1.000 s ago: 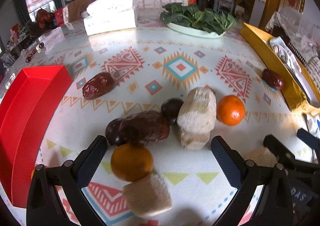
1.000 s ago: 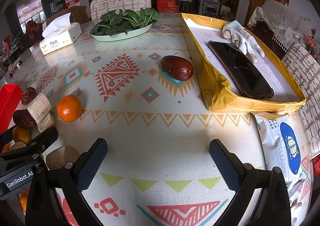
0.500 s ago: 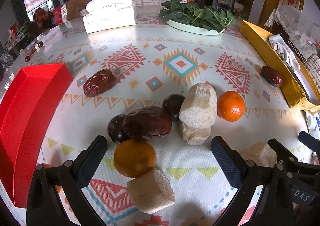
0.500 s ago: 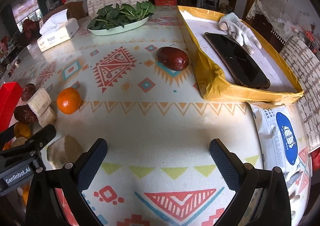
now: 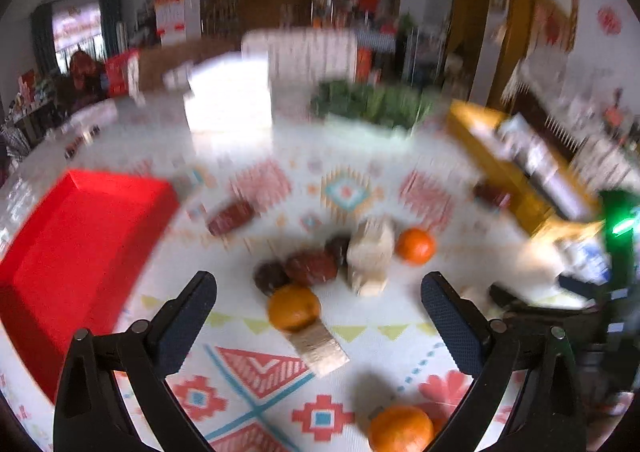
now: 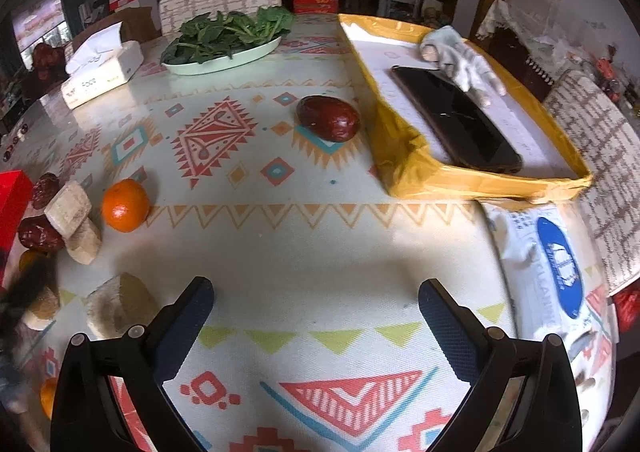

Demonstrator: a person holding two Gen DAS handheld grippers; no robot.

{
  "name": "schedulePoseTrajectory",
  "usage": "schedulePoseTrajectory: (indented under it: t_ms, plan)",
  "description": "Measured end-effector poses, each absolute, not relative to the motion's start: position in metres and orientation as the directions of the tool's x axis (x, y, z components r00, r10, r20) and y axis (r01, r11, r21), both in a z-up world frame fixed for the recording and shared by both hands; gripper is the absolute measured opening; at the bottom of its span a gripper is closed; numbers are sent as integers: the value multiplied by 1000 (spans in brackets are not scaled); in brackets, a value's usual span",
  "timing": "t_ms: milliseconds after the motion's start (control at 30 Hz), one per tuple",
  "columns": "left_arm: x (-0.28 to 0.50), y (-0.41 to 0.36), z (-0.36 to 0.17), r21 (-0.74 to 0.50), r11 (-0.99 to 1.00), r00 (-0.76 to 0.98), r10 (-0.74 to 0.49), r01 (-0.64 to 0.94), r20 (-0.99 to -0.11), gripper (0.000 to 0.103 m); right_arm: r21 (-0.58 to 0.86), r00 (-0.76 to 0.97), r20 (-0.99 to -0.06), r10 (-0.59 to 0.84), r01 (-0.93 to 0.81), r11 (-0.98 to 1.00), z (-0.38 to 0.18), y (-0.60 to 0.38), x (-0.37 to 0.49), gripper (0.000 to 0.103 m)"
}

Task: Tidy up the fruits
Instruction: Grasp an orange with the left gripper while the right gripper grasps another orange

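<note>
Left gripper (image 5: 318,302) wide open, empty, above the fruit cluster; view blurred. Right gripper (image 6: 316,302) wide open, empty, over bare tablecloth (image 6: 280,252). Step, by judgement: picking a first piece. Next move: lower around the nearest orange (image 5: 294,307), close, carry to red box (image 5: 76,228). Lone date (image 6: 328,118) lies beside yellow tray (image 6: 404,168). Cluttered dining room behind.

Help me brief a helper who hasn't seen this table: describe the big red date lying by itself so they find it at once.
Start at the long yellow-edged tray holding a black phone on the table's right side. Just off its left wall lies the large, glossy dark-red date, resting on an orange-and-teal diamond print. Unlike the other dates, crowded among the fruit at the far left, it lies alone.
</note>
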State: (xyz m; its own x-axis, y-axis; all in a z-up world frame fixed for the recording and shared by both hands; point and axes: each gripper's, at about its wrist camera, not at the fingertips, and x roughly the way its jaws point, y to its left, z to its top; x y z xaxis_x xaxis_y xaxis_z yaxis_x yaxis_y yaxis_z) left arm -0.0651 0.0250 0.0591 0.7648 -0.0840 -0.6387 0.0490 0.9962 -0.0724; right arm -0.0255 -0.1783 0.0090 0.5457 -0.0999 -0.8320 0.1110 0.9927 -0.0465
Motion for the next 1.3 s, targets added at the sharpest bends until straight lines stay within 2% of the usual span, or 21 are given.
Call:
schedulePoseTrajectory:
  t_ms: [167, 233, 333, 400, 433, 567, 700, 767, 833, 900, 933, 1067, 1233, 1300]
  plan:
    - [-131, 56, 122, -80, 996, 925, -67, 40, -373, 102, -13, 638, -765, -93, 129, 992, 31, -182, -50, 102]
    - [-149, 69, 140, -102, 992, 945, -104, 76, -311, 103, 20, 716, -693, -84, 136, 990, 52, -183, -70, 102]
    - [-147, 84, 153, -125, 988, 923, -130, 90, -361, 103, 26, 846, -522, -110, 144, 989, 84, -177, -109, 103]
    - [-146, 98, 155, -152, 987, 911, -115, 58, -396, 103, 67, 895, -444, -43, 81, 994, 94, -171, -127, 103]
    - [-148, 105, 154, -173, 983, 912, -123, 59, -391, 103, 93, 893, -449, 5, 41, 995, 95, -169, -128, 103]
    - [-159, 138, 145, -197, 980, 925, -100, 28, -366, 103, 138, 797, -594, 110, -33, 990, 86, -160, -115, 103]
    - [-154, 159, 127, -226, 973, 898, -132, 37, -419, 102, 115, 747, -642, 170, -126, 985, 73, -142, -124, 103]
    - [-149, 162, 114, -262, 963, 871, -179, 60, -458, 88, 121, 713, -664, 226, -196, 973, 65, -131, -128, 98]
    - [-140, 157, 100, -291, 951, 829, -244, 103, -504, 67, 124, 687, -680, 256, -237, 964, 58, -121, -132, 89]
    - [-134, 148, 88, -310, 941, 792, -293, 138, -536, 60, 123, 655, -701, 282, -279, 952, 52, -111, -134, 79]
    - [-132, 138, 82, -319, 933, 768, -327, 169, -551, 60, 115, 642, -713, 281, -289, 950, 48, -107, -134, 75]
    - [-130, 106, 64, -326, 914, 705, -397, 243, -588, 60, 66, 606, -753, 257, -320, 945, 31, -98, -136, 74]
    - [-128, 74, 52, -351, 879, 635, -476, 323, -609, 60, 90, 576, -763, 293, -354, 931, 23, -97, -139, 73]
    - [-127, 65, 49, -346, 875, 620, -484, 338, -618, 60, 91, 565, -767, 304, -373, 923, 20, -93, -138, 65]
